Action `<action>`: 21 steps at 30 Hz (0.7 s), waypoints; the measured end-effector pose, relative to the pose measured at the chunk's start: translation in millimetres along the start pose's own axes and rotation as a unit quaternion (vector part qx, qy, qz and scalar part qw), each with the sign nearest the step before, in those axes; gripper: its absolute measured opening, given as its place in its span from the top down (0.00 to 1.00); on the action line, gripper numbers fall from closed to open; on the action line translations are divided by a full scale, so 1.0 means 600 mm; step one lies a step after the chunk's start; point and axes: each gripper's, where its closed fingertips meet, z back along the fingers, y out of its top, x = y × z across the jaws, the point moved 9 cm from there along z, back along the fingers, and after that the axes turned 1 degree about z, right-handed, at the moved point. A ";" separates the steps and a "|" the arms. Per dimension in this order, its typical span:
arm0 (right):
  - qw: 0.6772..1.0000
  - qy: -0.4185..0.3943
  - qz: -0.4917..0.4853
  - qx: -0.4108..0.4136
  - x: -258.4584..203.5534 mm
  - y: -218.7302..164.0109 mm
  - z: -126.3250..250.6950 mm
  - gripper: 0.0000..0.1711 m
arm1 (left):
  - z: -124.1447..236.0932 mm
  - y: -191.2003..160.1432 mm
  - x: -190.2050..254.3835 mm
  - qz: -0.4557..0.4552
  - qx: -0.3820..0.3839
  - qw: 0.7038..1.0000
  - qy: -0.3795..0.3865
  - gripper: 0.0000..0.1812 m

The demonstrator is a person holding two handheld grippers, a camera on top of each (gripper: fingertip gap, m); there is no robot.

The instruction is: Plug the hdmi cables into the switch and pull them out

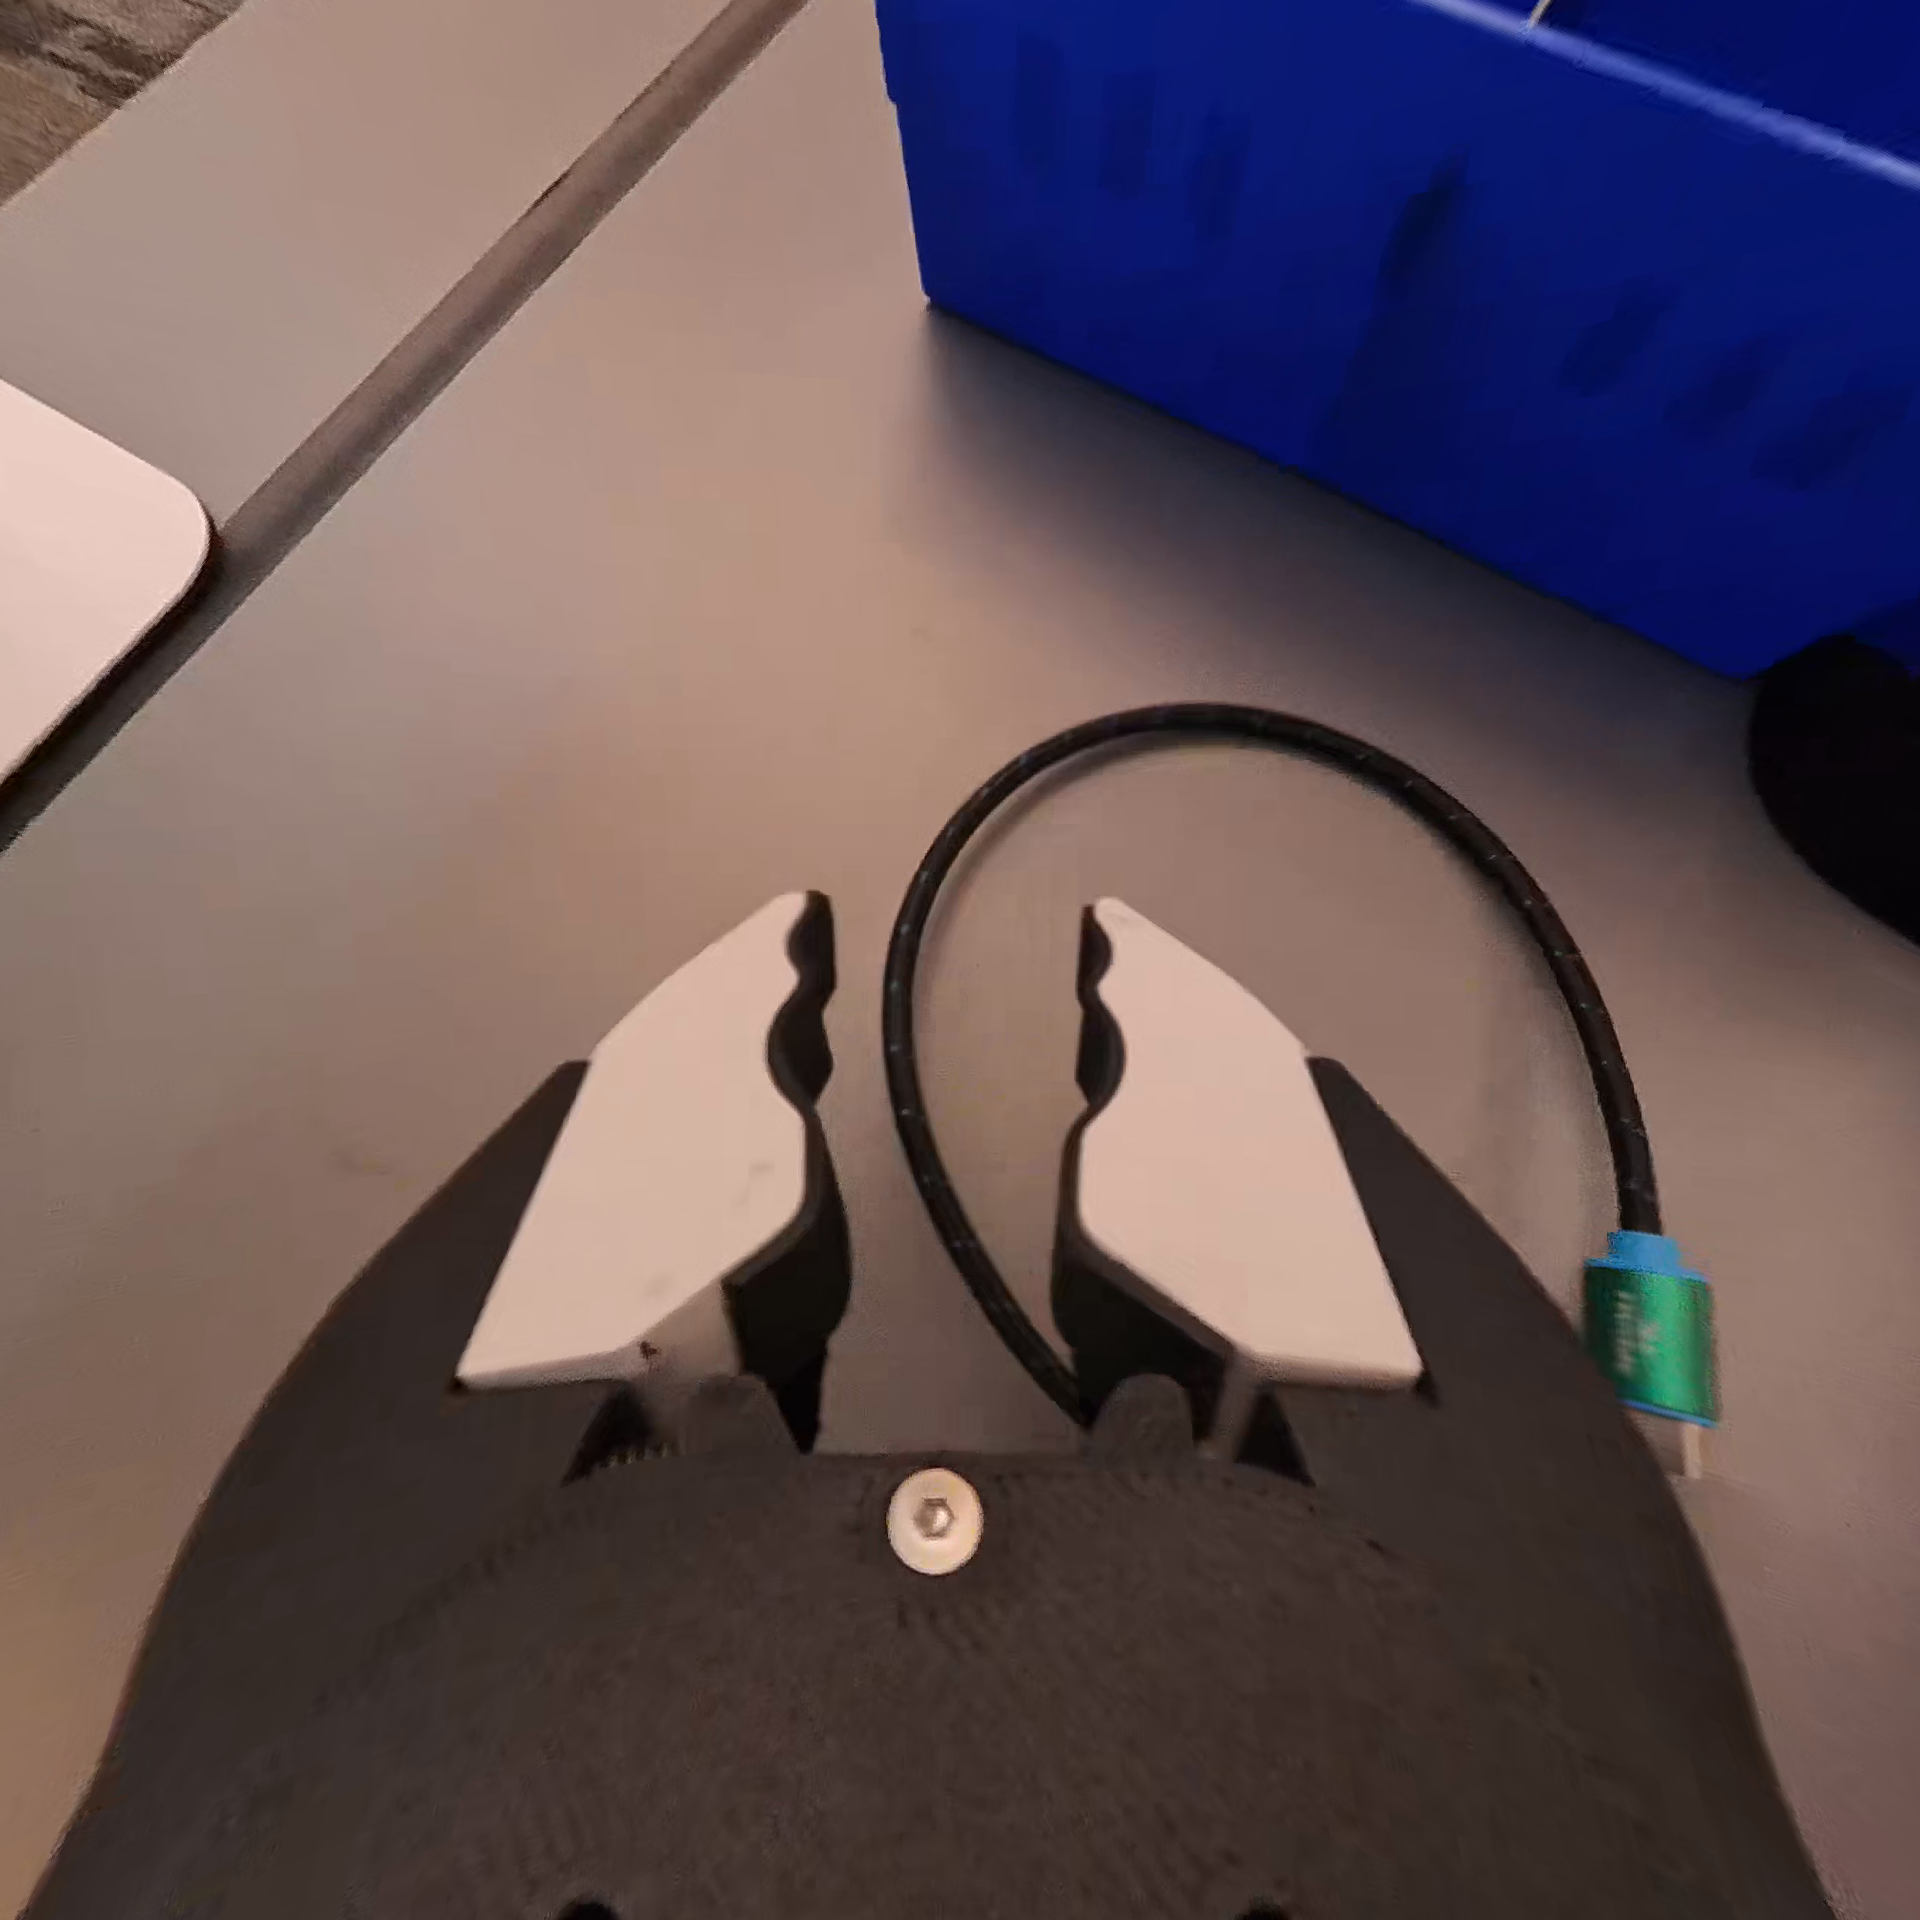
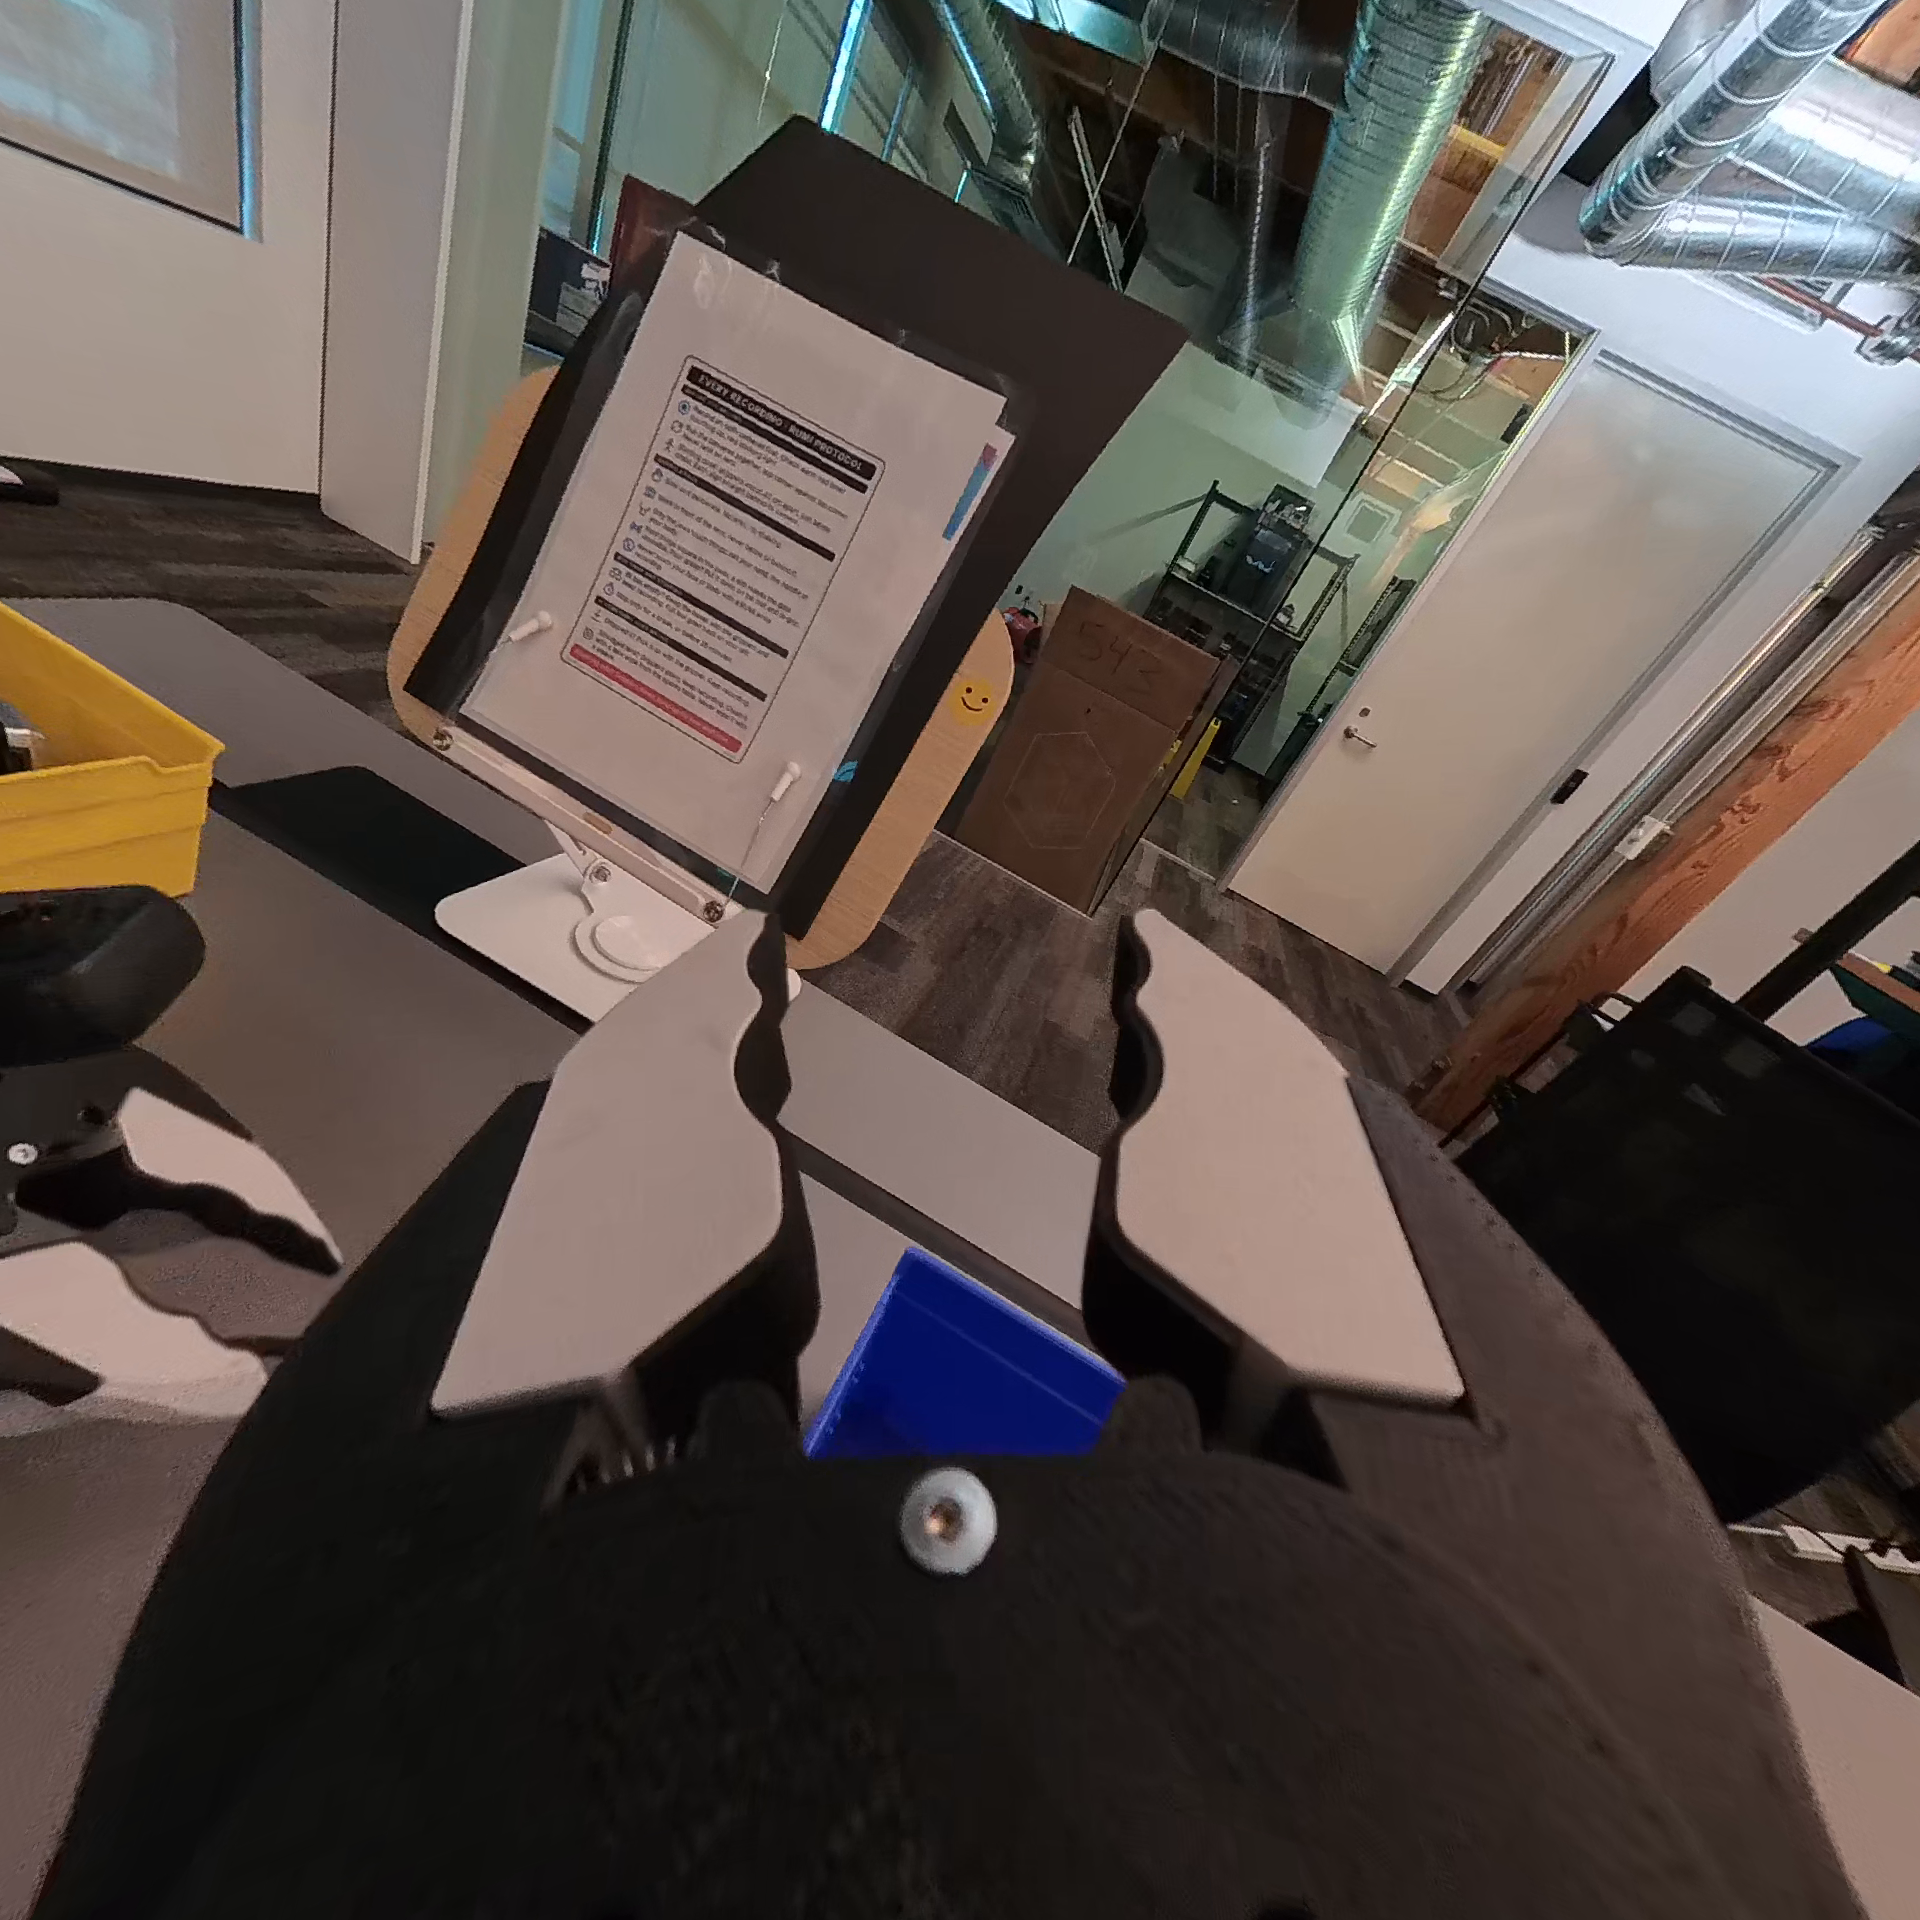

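A black braided HDMI cable point(image 1: 1226, 727) lies in a loop on the grey table point(image 1: 623, 727). Its green and blue plug point(image 1: 1652, 1340) lies at the right, beside my left gripper's right finger. My left gripper point(image 1: 956, 914) is open and empty above the table; one run of the cable passes between its fingers without being gripped. My right gripper point(image 2: 940, 935) is open and empty, raised and pointing over the table's far edge. The left gripper's fingers point(image 2: 187, 1236) show at the left of the right wrist view. No switch is in view.
A blue bin point(image 1: 1403, 260) stands at the back right of the table; its corner shows in the right wrist view point(image 2: 966, 1371). A yellow bin point(image 2: 83, 769) is at the far left. A stand with a printed sheet point(image 2: 727, 561) sits at the table's far edge. A white pad point(image 1: 73, 561) lies left. Tip to tip, the grippers are about 30 cm apart.
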 end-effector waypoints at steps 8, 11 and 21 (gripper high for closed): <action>1.000 0.010 0.010 0.001 -0.005 0.001 -0.001 0.64 | 0.180 0.066 -0.050 -0.070 0.108 0.983 0.133 0.74; 1.000 0.012 0.015 -0.004 -0.007 -0.001 -0.004 0.64 | 0.292 0.049 -0.116 -0.070 0.128 0.955 0.260 0.76; 0.998 0.020 0.045 -0.032 -0.016 -0.015 -0.023 0.64 | 0.410 -0.045 -0.252 -0.129 0.090 0.937 0.312 0.79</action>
